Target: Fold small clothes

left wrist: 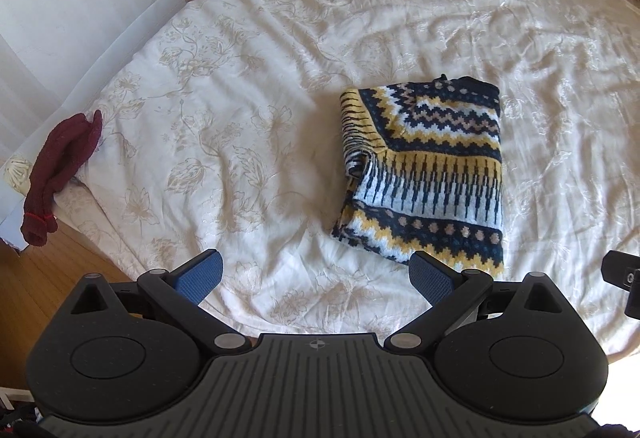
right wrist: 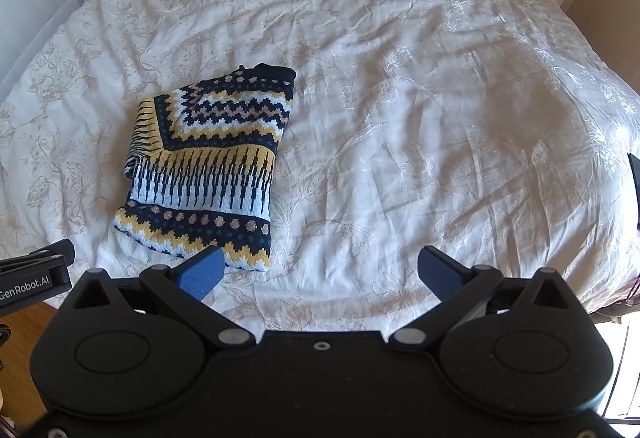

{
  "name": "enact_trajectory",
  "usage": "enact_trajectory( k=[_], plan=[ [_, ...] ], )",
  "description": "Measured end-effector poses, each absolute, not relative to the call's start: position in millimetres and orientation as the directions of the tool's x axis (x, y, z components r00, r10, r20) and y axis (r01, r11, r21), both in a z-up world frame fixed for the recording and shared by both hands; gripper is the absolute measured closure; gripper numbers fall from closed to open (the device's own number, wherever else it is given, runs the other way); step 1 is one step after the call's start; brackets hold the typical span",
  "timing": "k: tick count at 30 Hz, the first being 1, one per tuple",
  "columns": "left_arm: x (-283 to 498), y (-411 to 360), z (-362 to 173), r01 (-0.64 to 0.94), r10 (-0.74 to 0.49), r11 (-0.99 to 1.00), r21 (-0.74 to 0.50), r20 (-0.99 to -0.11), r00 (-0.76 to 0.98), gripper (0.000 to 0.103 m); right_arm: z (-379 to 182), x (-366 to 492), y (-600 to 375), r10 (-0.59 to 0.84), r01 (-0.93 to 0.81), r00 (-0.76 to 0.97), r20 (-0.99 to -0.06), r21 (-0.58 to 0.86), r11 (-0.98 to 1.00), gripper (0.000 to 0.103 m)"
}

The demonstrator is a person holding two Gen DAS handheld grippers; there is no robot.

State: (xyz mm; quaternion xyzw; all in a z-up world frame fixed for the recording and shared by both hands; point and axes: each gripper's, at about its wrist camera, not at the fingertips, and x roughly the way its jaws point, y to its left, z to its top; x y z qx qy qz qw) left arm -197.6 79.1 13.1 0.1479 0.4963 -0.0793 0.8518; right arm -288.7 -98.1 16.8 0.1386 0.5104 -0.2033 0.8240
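off the bed's (left wrist: 280, 38) left edge, well left of the patterned sweater (left wrist: 424, 166), a dark red knit piece (left wrist: 60, 162) hangs half over the side, apparently unfolded; it looks like the next small item, though whether it is gloves or socks is hard to tell. it lies up and far to the left of the left hand-held gripper (left wrist: 316, 278), which hangs released, fingers spread wide and empty above the near edge of the bed.

the sweater sits folded into a tidy rectangle, its long axis running away from the grippers toward the head of the bed. its near hem is just ahead and to the right of the left hand-held gripper, and just ahead and left of the right hand-held gripper (right wrist: 320, 270), which is likewise released and empty. the sweater's fold looks finished.

judged from this, the left hand is the nearer one to the red piece.
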Motion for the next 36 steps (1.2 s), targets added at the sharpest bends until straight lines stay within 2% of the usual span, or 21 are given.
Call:
enact_trajectory(
  k=[36],
  plan=[
    [-197.7, 77.7, 23.0, 0.333, -0.033, 0.932, 0.143, -0.881, 0.472, 0.002, 17.6, -291.3, -88.2, -0.169, 0.484, 0.418, -0.893, 0.062, 0.873, 0.001]
  ],
)
